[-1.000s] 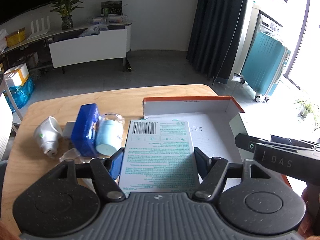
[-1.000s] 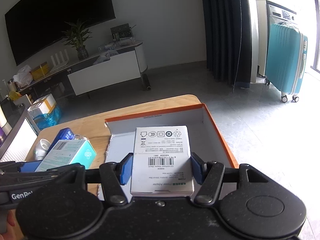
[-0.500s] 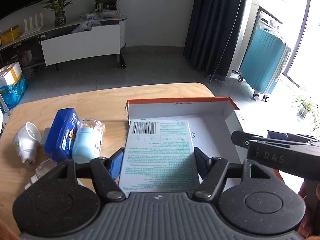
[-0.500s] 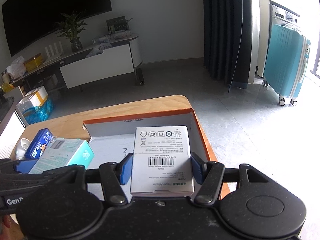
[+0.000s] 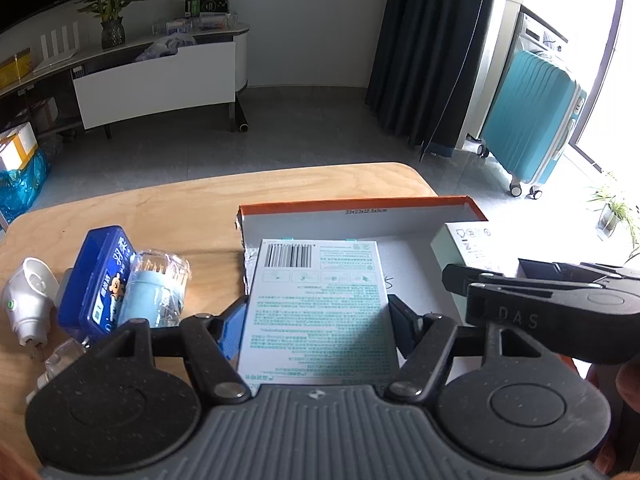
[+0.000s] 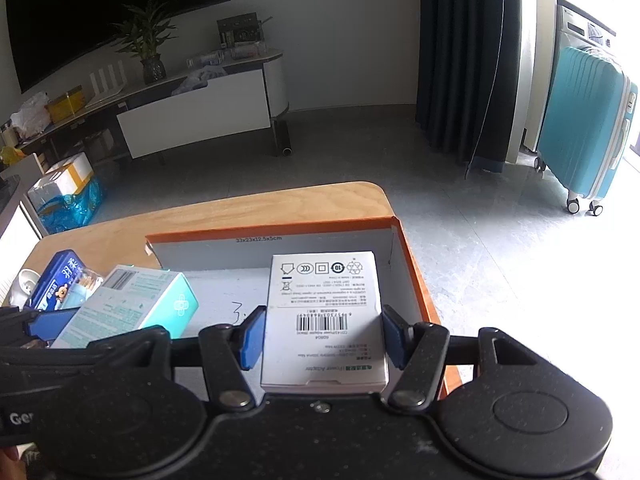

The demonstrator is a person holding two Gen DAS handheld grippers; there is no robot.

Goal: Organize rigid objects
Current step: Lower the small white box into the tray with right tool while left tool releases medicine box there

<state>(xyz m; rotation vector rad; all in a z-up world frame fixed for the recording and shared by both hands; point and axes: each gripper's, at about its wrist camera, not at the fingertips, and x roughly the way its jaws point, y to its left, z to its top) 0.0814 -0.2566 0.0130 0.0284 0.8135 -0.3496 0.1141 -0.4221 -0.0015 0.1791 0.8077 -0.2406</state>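
Both grippers moved in over the tray point(image 5: 352, 205), left gripper point(image 5: 318, 322) clamping teal box point(image 5: 318, 308), right gripper point(image 6: 322, 338) clamping white box point(image 6: 324, 316), held flat side by side, likely for neat placement.

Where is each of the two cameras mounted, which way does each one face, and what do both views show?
Left wrist: sits on the left gripper, looking forward and down at its teal-printed box over the orange-edged carton; the right gripper intrudes at right.
Right wrist: sits on the right gripper, facing its white adapter box over the same carton; the left gripper's pad shows at left.
Shared: carton, both boxes, blue tin, wooden table, teal suitcase.
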